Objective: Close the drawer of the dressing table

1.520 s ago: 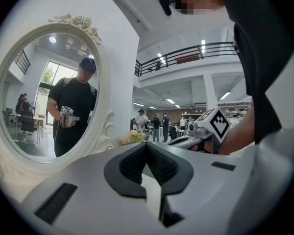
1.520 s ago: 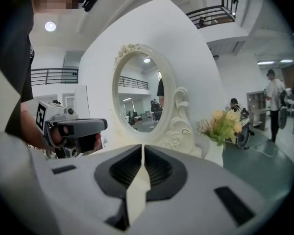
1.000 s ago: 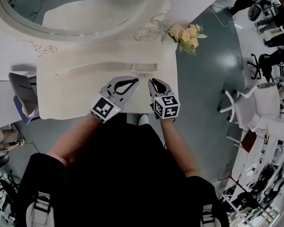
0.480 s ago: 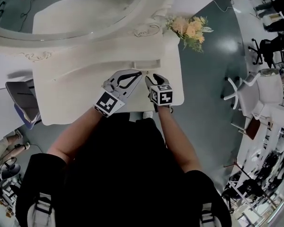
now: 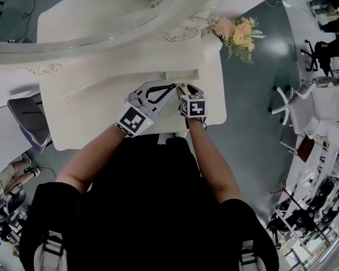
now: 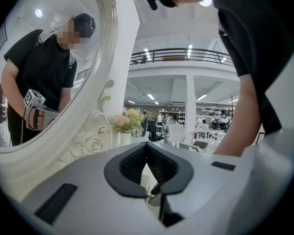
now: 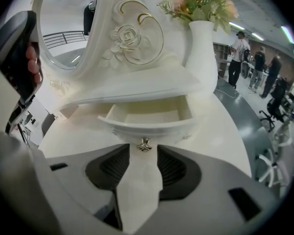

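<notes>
**Drawer open below the mirror, right tongs spread at its knob**

I see a white bench (image 5: 90,123) with a large oval mirror (image 5: 101,16) at its back. Just below the mirror's carved frame, toward its right end, a small drawer (image 7: 147,115) stands pulled out, with its pale inside in view. A small metal knob (image 7: 145,145) sits at the middle of the drawer front. My right tongs (image 7: 143,152) point down at it from the side away from the mirror. Their jaws have just been opening and stand wide apart, with the knob at the gap between their tips and neither pad touching it. My left tongs (image 6: 146,147) are just beside them, further left along the mirror, with the tips together and nothing between. A white vase (image 7: 203,48) of flowers stands off the mirror's right end.
</notes>
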